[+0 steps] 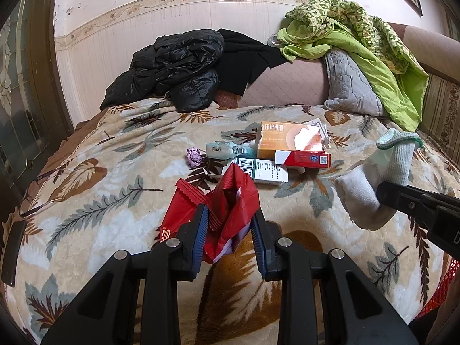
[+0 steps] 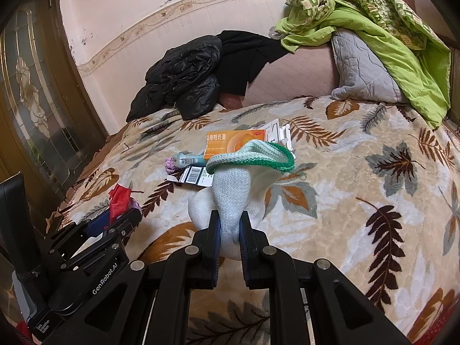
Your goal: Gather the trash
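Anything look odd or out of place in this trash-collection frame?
Yes: the right gripper is clamped on a white sock with a green cuff, clothing rather than trash. The left gripper holds a red wrapper.

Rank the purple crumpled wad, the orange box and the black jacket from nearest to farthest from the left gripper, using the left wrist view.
1. Purple crumpled wad, ahead, slightly left.
2. Orange box, farther back, right of centre.
3. Black jacket, at the sofa's back, left.

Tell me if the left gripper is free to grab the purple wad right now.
Probably not yet. The left gripper is shut on the red wrapper, so its jaws are occupied. The path to the purple wad across the blanket looks unobstructed otherwise.
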The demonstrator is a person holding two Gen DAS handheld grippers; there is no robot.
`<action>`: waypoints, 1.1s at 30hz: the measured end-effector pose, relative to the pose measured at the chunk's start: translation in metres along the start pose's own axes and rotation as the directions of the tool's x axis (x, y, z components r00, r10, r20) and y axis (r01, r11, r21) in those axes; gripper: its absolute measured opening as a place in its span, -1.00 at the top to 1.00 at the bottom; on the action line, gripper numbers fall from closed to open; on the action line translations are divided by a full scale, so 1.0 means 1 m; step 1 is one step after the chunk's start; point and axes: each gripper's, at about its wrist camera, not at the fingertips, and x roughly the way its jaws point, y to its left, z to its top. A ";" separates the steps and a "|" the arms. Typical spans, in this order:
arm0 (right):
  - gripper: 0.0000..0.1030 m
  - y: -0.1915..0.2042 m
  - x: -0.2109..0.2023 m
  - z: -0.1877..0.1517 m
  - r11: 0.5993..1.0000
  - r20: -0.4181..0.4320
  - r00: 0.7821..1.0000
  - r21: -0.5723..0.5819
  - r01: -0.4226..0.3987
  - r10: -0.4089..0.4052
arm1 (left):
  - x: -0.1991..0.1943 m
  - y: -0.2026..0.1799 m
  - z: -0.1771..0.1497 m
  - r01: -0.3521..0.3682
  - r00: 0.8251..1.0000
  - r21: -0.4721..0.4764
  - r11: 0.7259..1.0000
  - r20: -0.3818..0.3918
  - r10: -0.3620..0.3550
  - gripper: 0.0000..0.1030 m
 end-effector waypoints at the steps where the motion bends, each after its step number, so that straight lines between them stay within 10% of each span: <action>1: 0.74 0.000 0.000 0.000 1.000 0.000 1.000 0.001 0.000 0.000 | 0.001 0.001 0.000 0.000 1.000 0.000 1.000 0.000 0.000 0.45; 33: 0.74 0.000 -0.005 0.001 1.000 0.023 1.000 0.017 0.016 -0.016 | 0.001 0.002 0.000 0.003 1.000 0.000 1.000 0.002 -0.003 0.45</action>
